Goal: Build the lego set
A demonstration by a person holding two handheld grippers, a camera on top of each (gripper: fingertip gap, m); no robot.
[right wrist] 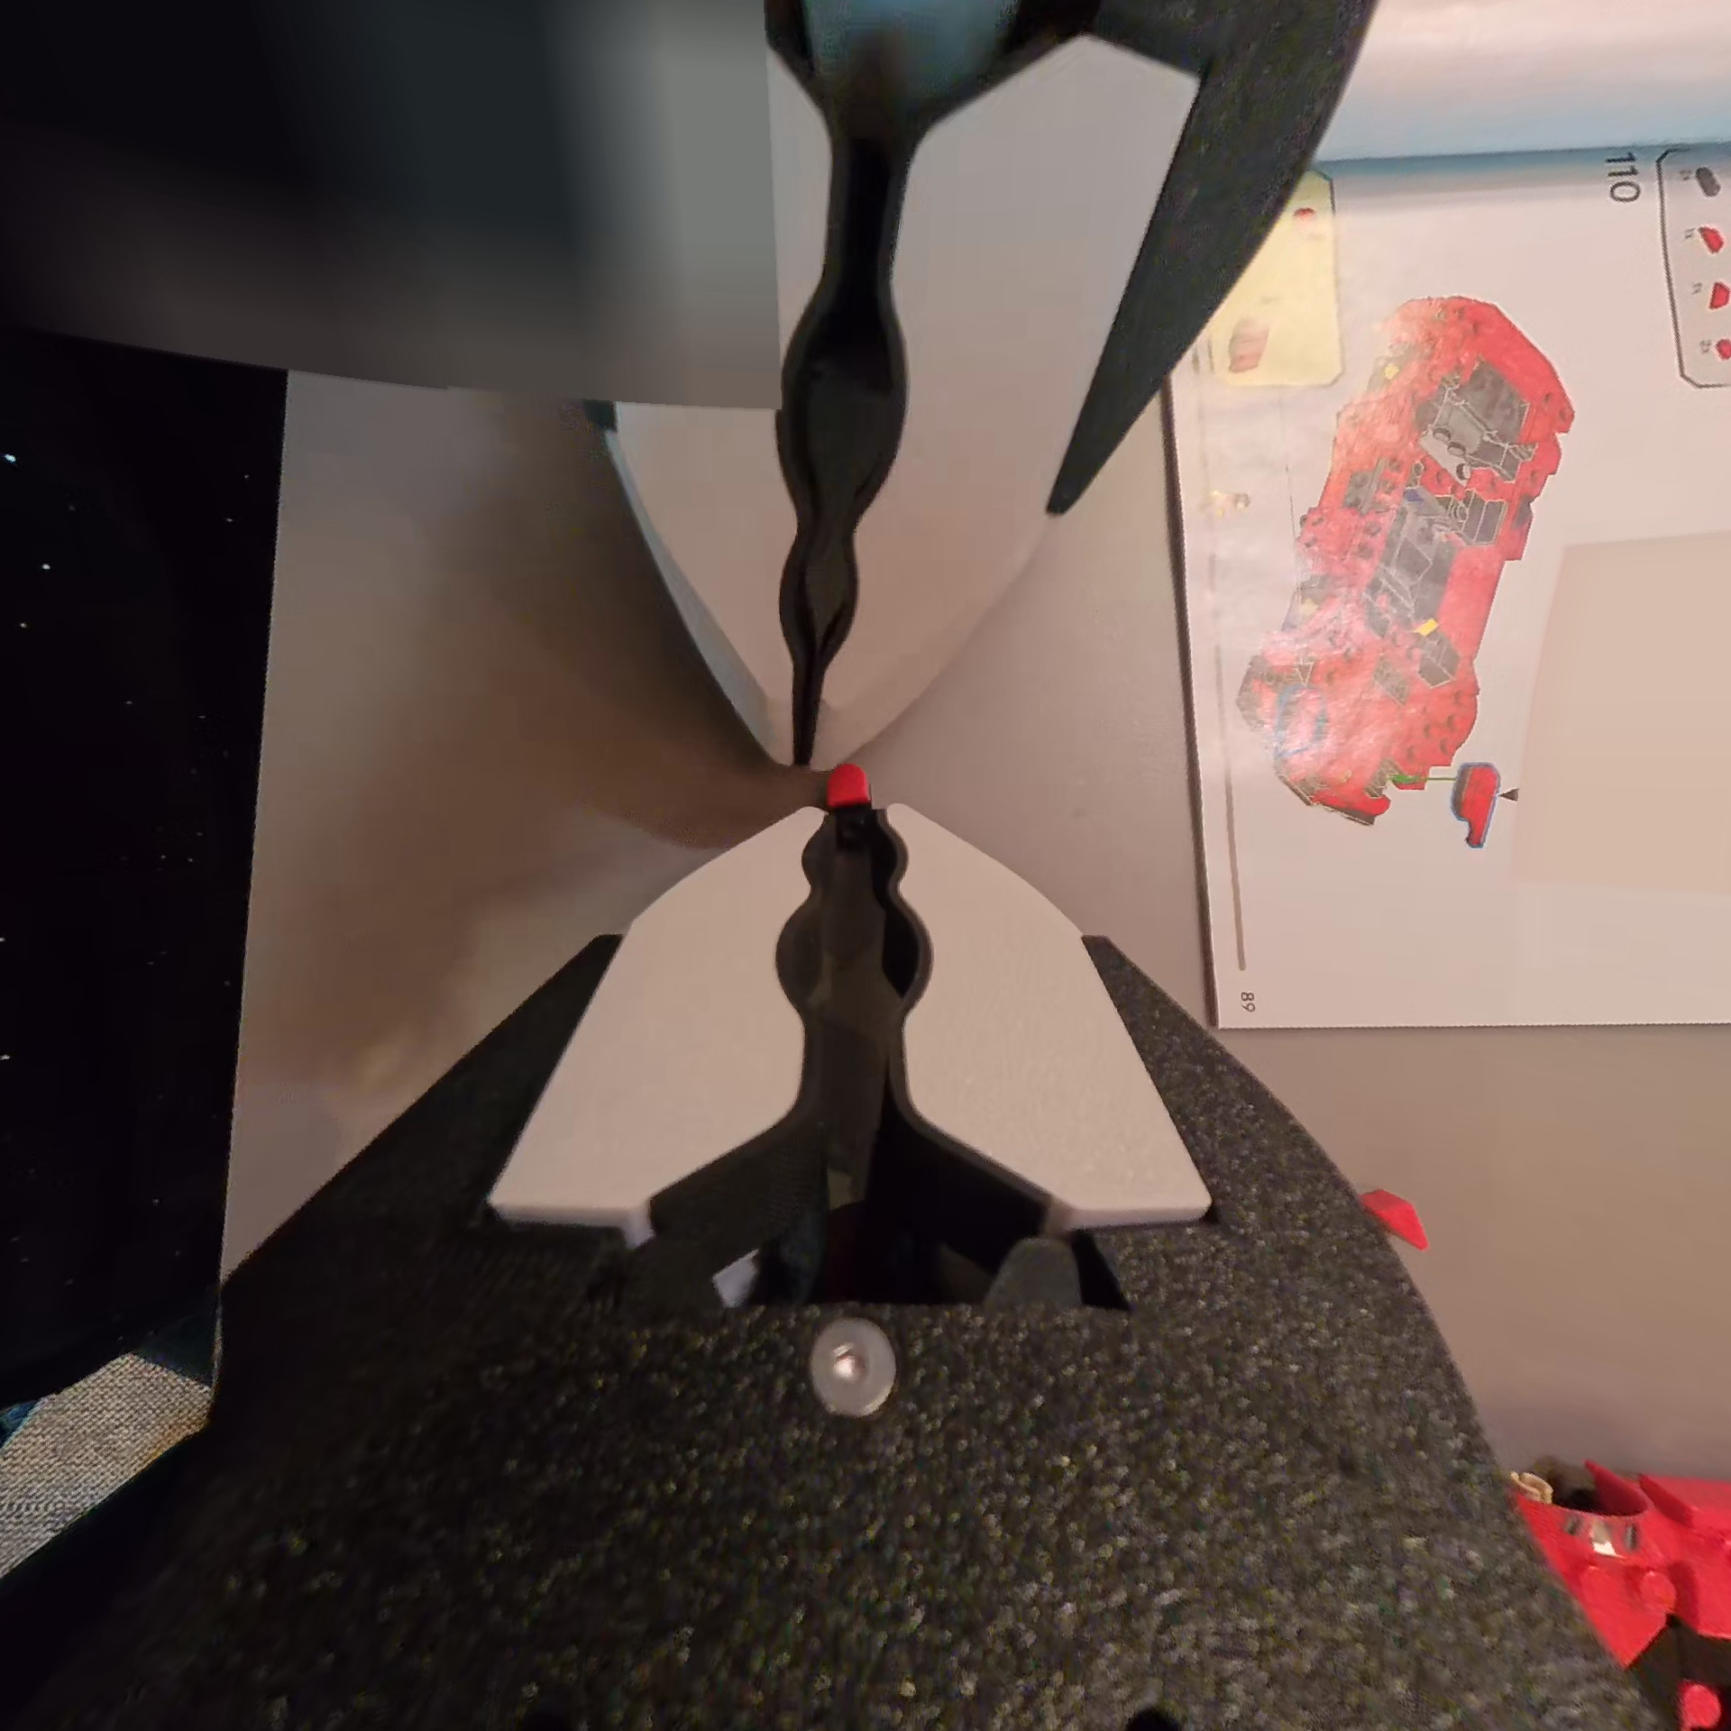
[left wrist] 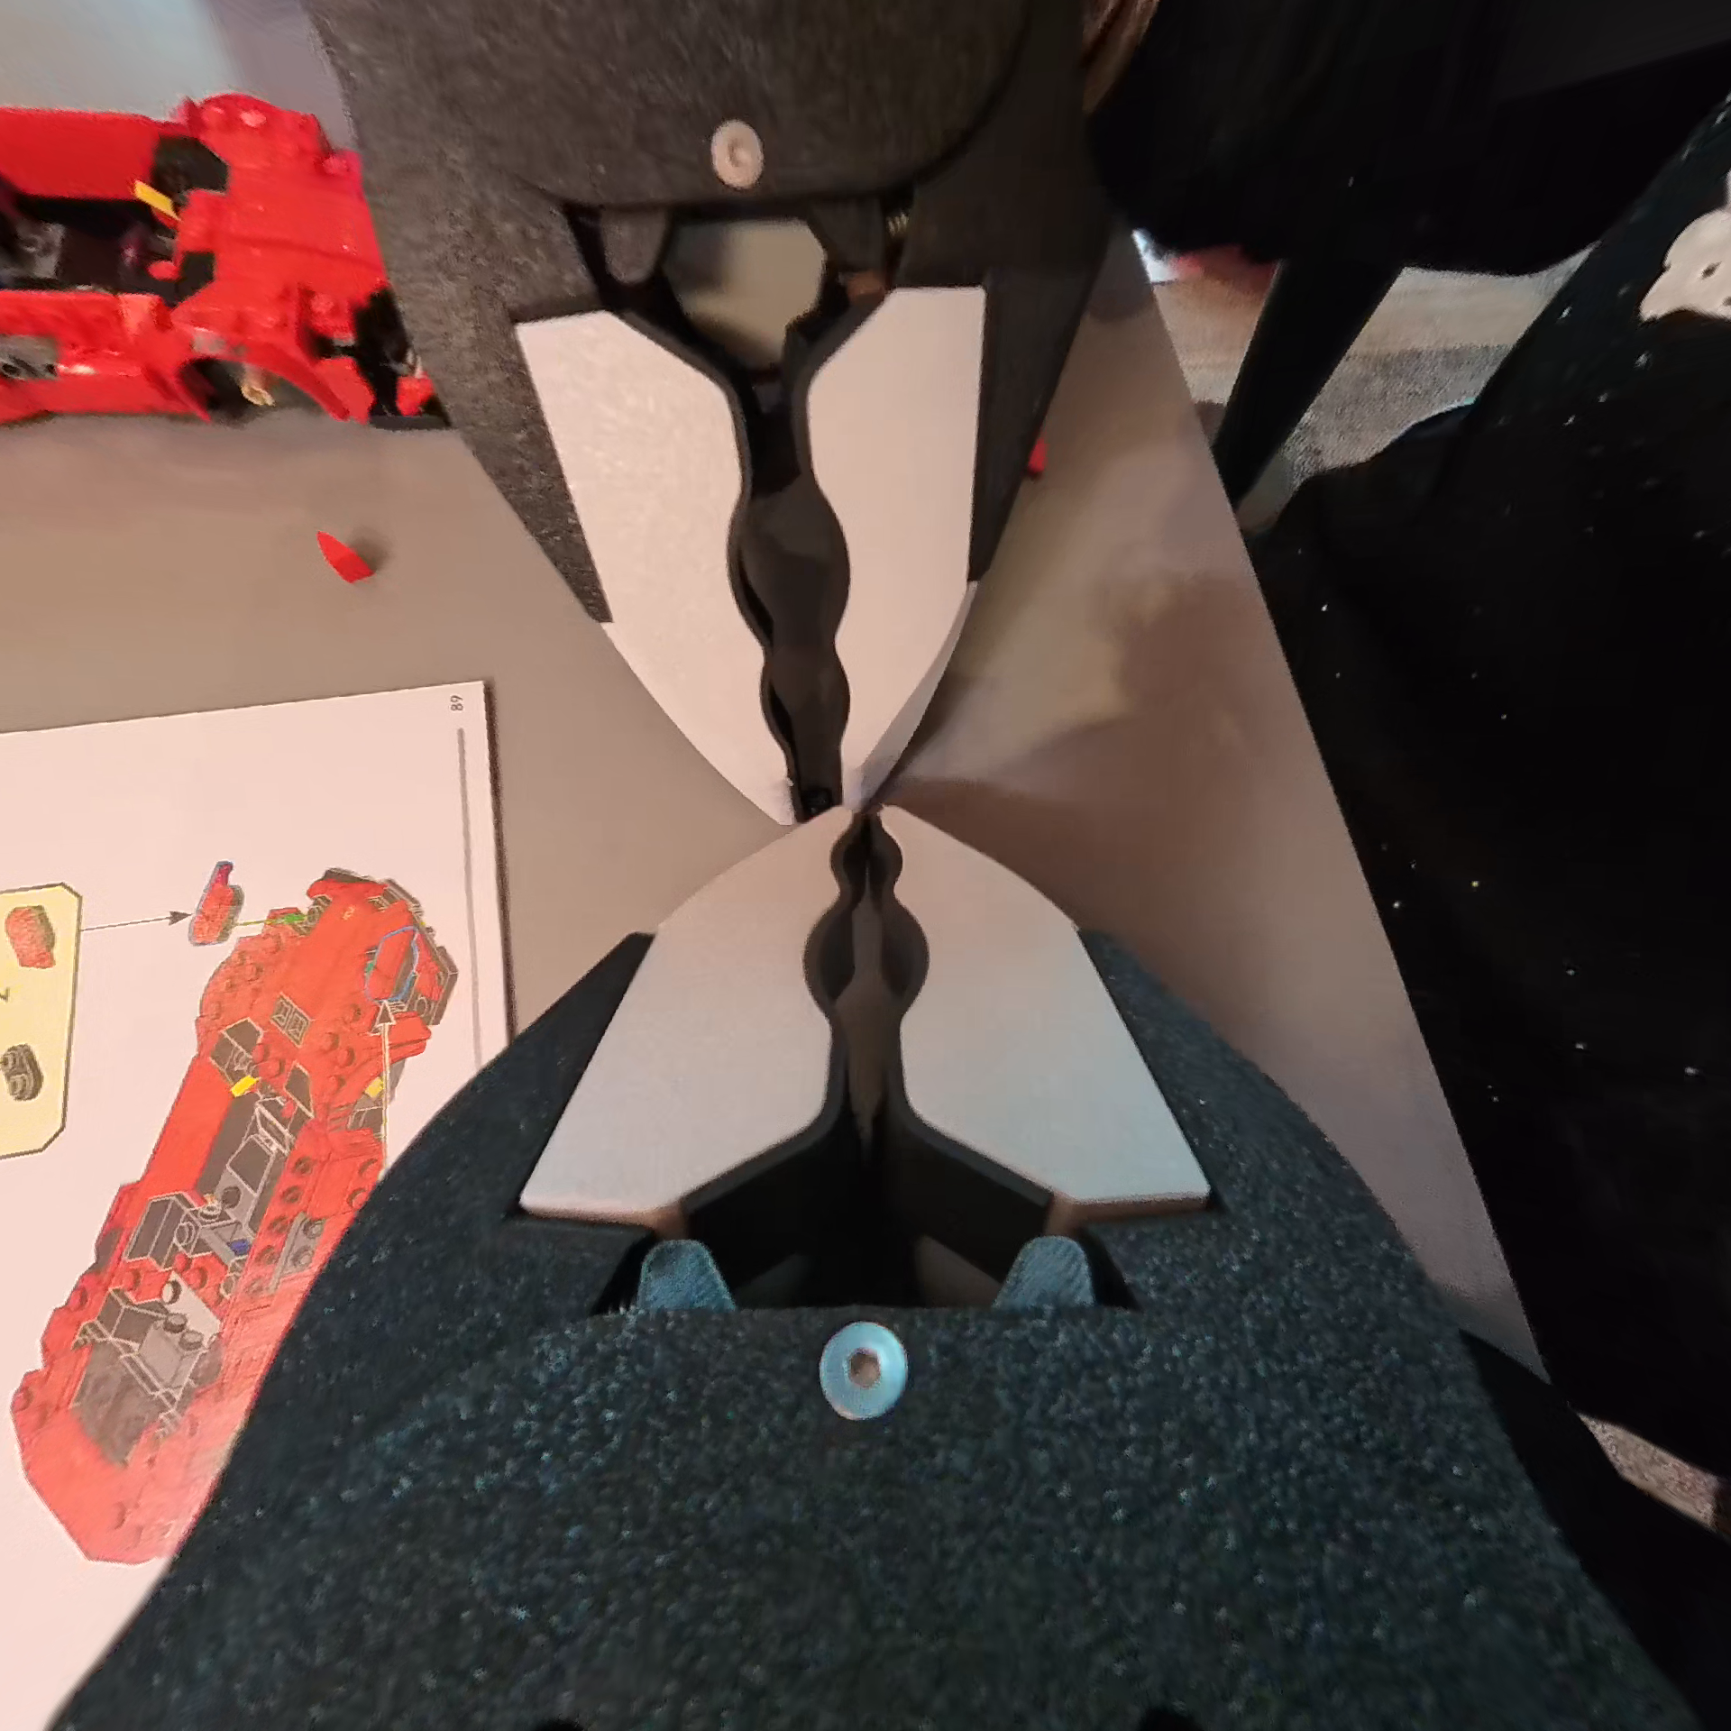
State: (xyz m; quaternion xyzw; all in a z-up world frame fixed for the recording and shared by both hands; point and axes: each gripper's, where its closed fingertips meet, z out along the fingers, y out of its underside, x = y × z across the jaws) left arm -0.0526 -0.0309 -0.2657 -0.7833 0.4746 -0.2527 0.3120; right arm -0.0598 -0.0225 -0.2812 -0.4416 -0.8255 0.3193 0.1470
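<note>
My right gripper (right wrist: 852, 817) is shut on a small red piece (right wrist: 848, 785) with a black part under it, held at the very tips above the grey table (right wrist: 1077, 796). My left gripper (left wrist: 864, 829) is shut, with nothing visible in it. The two grippers point at each other, tip to tip, almost touching. The right gripper shows at the top of the left wrist view (left wrist: 817, 796), the left gripper at the top of the right wrist view (right wrist: 806, 745). The part-built red car (left wrist: 187, 272) stands at the far left; it also shows in the right wrist view (right wrist: 1630, 1592).
An open instruction booklet (left wrist: 234, 937) (right wrist: 1452, 609) lies flat on the table beside the grippers. A loose red slope piece (left wrist: 345, 557) (right wrist: 1396, 1218) lies between booklet and car. The table edge (left wrist: 1311, 749) runs close by, with a dark chair leg (left wrist: 1311, 375) beyond. The grippers are tip to tip, or close to it. The part-built red car (left wrist: 187, 272) is about 15 cm from my right fingertips.
</note>
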